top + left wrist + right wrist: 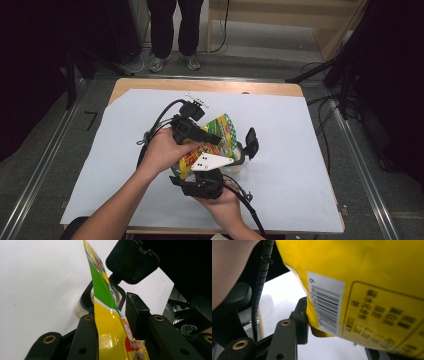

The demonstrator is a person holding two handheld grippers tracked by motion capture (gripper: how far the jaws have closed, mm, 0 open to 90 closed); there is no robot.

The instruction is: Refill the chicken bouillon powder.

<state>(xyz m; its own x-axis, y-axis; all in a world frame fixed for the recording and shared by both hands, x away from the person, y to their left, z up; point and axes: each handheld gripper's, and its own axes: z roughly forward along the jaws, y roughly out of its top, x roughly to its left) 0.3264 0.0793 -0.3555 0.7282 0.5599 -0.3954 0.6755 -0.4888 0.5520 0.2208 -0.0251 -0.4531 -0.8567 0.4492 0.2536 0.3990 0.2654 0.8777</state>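
Holding a yellow-and-green snack bag point(210, 145) up over the middle of the white table cover point(300, 150), both grippers work on it at once. Left gripper point(212, 137) comes in from the left: in the left gripper view the bag's edge point(107, 322) runs up between its jaws, lying against the left jaw, with a gap to the right jaw, so no clamp there. Right gripper point(200, 187) sits below the bag near the table's front edge; in the right gripper view the bag's barcode side point(362, 290) fills the space by the left jaw, touching it, but a grip can't be told. A clear jar point(235, 162) with a black flip lid point(251, 141) stands open just under the bag.
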